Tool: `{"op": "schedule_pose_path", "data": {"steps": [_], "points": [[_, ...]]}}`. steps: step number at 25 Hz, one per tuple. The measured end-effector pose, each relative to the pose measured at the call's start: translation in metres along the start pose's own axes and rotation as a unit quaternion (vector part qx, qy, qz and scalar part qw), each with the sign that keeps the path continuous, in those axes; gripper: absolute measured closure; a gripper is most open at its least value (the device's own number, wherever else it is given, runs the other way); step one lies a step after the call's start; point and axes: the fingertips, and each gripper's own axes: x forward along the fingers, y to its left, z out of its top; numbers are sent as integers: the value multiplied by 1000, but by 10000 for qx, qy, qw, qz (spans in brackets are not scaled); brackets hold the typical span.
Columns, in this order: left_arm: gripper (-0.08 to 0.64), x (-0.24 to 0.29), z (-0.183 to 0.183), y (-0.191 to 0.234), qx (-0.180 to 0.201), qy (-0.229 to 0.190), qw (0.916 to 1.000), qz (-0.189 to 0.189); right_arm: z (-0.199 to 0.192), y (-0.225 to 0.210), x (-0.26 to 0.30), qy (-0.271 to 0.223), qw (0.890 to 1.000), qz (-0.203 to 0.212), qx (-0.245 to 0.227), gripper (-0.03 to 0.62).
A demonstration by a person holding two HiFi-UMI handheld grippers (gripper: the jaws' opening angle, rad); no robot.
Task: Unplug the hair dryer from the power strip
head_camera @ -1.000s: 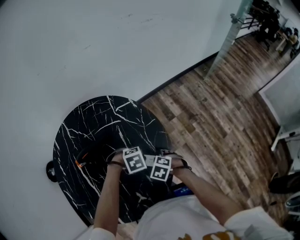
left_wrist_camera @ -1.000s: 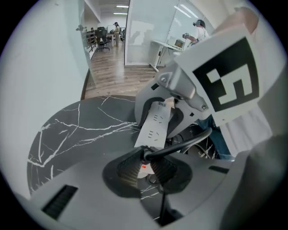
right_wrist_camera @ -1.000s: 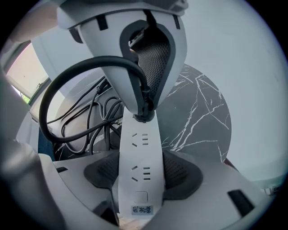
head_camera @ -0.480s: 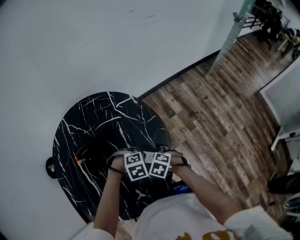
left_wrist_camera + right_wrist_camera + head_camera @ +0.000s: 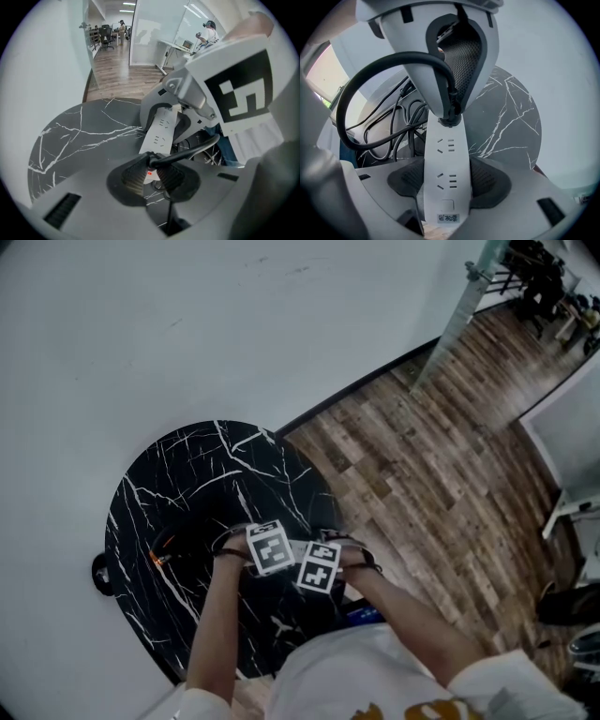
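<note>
In the right gripper view, a white power strip [image 5: 446, 173] lies lengthwise between my right gripper's [image 5: 446, 180] pads, which are shut on its sides. A black plug [image 5: 449, 115] sits at the strip's far end. My left gripper [image 5: 152, 171] is shut on that plug [image 5: 153, 161] from above. Whether its prongs are out of the socket I cannot tell. The plug's black cord [image 5: 370, 89] arcs away to one side. In the head view, only the two marker cubes [image 5: 270, 547] [image 5: 319, 565] show, side by side over the table's near part, hiding the jaws and the strip.
The round black marble table [image 5: 187, 474] stands against a white wall, with wood floor to the right. A dark object with an orange spot [image 5: 161, 557] lies at the table's left. A tangle of black cables [image 5: 401, 126] lies beside the strip.
The left gripper's cube has shifted slightly away from me and apart from the right cube. The right gripper has stayed where it was.
</note>
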Motion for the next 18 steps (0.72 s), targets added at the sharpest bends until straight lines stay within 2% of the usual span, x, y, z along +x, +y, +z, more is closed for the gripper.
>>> {"op": "schedule_pose_path", "data": {"steps": [2,5,7,9,12,18], "points": [[505,-4,6,4,22,-78,9999,-142,-1,-1,0,-6,10000,-18,22,324],[503,-7,9,4,159,-121,9997,-121,-1,-1,-1,-25,10000,-16,25,324],[505,-4,4,-1,337,4,9994,109,-1,-1,0,-18,10000,-14,30,324],[509,-1,-2,-2,498,143,9972,543,-1,-2,-1,-17,10000,-25,42,324],[509,0,-3,-2,458,-19,9935,1038,-1,-2,-1,-24,10000,-40,53,324],[509,1,-5,-2,230,-208,9912,1291,-1,-1,0,63,10000,-25,2,324]]}}
